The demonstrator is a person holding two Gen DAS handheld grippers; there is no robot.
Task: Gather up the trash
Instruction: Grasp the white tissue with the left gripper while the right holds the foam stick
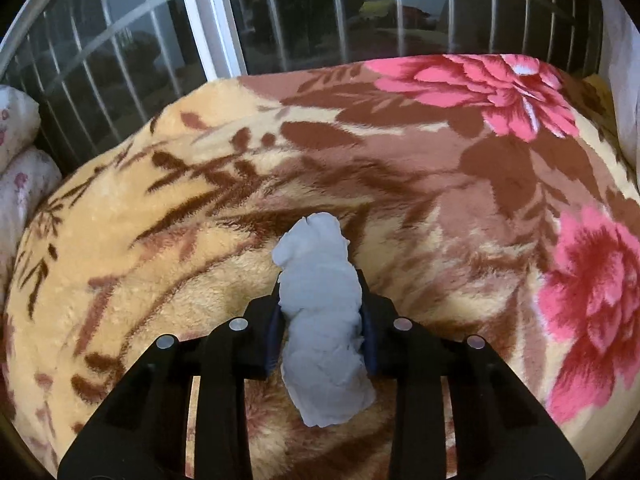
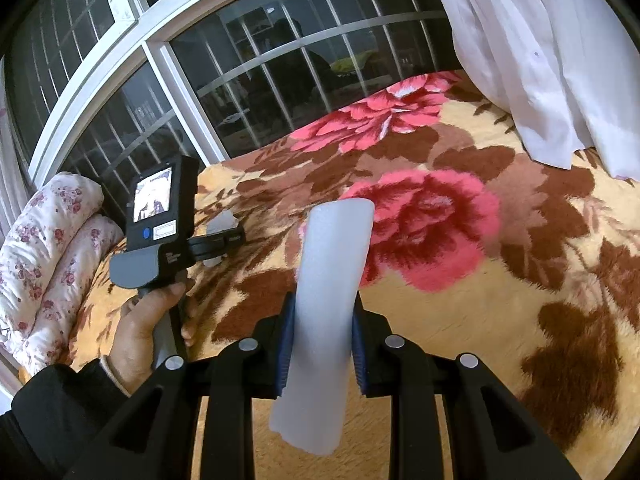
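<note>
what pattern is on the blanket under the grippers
The blanket is tan with big pink flowers and brown leaves, clearest in the right wrist view.

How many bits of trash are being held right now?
2. A crumpled white tissue wad sits clamped in the left gripper, and a smooth white foam strip in the right gripper. More may lie outside these views.

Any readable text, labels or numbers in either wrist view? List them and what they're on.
None readable.
White label on the left gripper handheld unit: too blurred.
Small print beside that label: too small.
Crumpled tissue, foam sheet, floral blanket: no text.
</note>
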